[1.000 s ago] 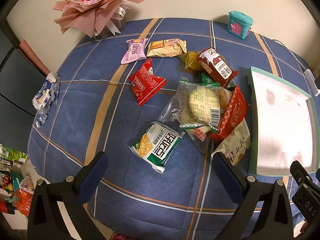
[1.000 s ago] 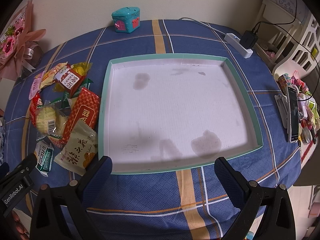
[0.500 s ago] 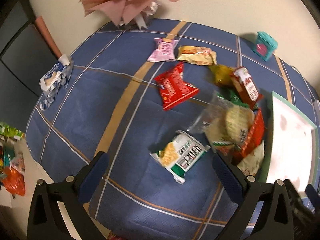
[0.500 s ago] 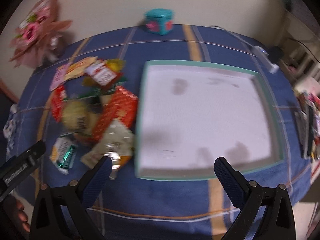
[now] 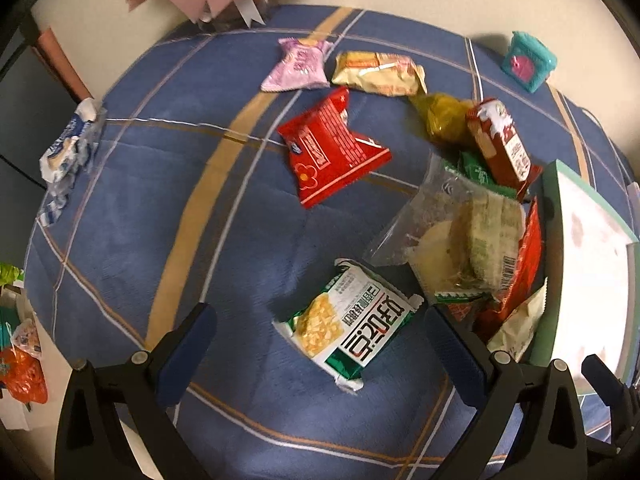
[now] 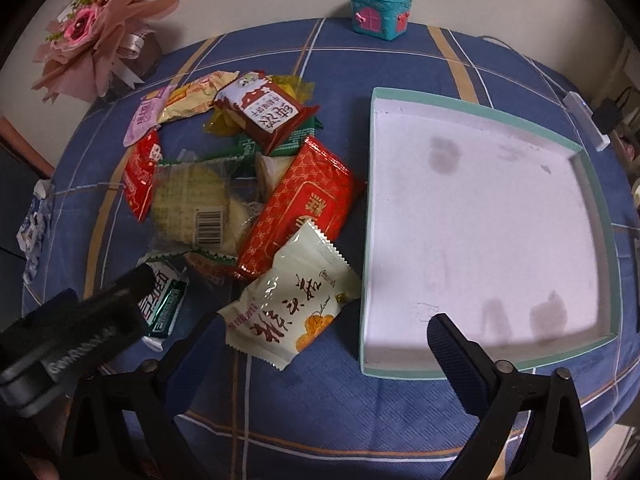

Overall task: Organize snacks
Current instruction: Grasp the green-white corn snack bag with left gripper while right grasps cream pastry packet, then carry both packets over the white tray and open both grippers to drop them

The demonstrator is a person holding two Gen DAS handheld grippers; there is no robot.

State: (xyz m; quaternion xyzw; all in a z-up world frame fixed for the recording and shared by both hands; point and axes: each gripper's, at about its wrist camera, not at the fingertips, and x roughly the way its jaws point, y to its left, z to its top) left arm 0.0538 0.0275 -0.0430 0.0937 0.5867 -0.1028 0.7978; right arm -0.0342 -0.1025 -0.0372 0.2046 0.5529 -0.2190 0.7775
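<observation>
1. Blue checked cloth covers the desk (image 6: 320, 408), and the snacks lie in a loose heap on it, just left of the tray (image 6: 606, 216) in the right wrist view.
2. Since a second ago both views have shifted toward the heap: the right camera, then centred on the tray, now looks at the tray's left wall and the packets beside it.
3. The right gripper (image 6: 324, 340) hangs over the cream packet (image 6: 292, 304); its jaws are closing from their widest, one finger at the packet's near-left corner, the other over the tray's near edge, pads not yet pressing anything.
4. The left gripper (image 5: 316, 344) has dropped closer to the green corn packet (image 5: 352, 326), which now sits between its wide-open fingers, untouched.
5. The tray is bare inside, so no snack has been sorted yet.
6. Judged from this, each hand has picked a first target at the near edge of the heap, and the pick-up is about to start.
7. The cream packet lies against the tray wall and partly over the red packet (image 6: 304, 204), so a clean grip may need the finger to slide under its free corner.
</observation>
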